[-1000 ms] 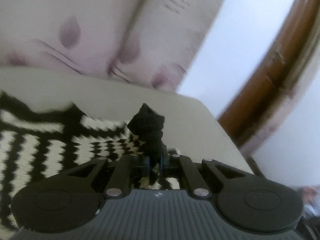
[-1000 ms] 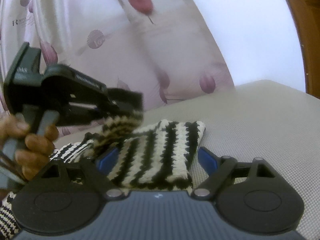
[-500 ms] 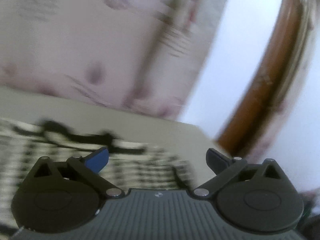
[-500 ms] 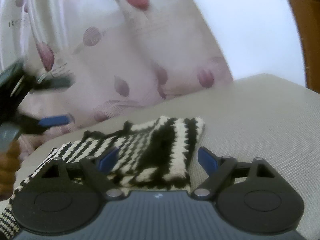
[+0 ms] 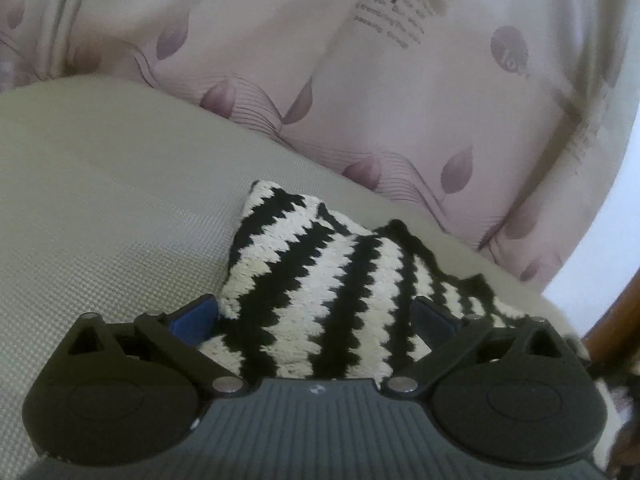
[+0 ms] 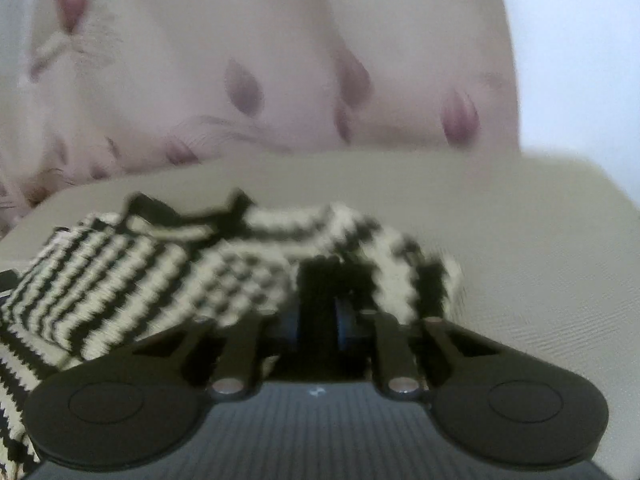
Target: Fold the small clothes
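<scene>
Beige woven surface (image 5: 100, 208), leaf-print curtain (image 5: 360, 100) behind

A large dark "R" printed near the top of the curtain (image 5: 360, 80) in the left wrist view, beside a dark-red leaf. Under it, several slanted lines of small script, too blurred to read. Farther right on the same cloth, a mauve round mark bearing pale letters, perhaps "lov", cut off and unsure.
</scene>
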Demonstrator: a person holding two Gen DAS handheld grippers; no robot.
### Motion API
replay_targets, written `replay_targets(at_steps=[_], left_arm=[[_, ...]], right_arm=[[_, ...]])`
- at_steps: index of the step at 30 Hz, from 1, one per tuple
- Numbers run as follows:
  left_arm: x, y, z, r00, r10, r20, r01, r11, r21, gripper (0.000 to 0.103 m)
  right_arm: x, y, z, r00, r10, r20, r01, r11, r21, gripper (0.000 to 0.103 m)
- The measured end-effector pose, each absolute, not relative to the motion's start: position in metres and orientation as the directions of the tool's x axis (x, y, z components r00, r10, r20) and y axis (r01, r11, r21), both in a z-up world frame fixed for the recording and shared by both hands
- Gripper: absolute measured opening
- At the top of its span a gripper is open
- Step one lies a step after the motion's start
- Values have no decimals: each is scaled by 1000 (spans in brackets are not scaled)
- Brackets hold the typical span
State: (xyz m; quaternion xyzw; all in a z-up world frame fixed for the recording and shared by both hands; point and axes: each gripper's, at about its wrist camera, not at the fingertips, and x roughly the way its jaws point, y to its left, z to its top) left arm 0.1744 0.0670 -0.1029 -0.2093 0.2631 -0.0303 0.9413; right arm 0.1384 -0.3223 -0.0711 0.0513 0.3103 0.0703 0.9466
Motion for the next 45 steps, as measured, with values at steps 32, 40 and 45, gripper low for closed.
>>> replay_targets(at_steps=[32,40,45], left_arm=[[203,98,-74,816,-179,-550,-43,930,-365,102],[330,126,-80,668,-289,-686,53,938,-344,97],[356,89,-88,662,-245,-708,175,969,-172,89]], right_arm=[[135,-338,-93,811,-17,-585,71,995,70,20],[132,-341,-91,816,-2,-578,65,994,89,24],[133,-339,-91,815,0,-579,59,995,83,26]])
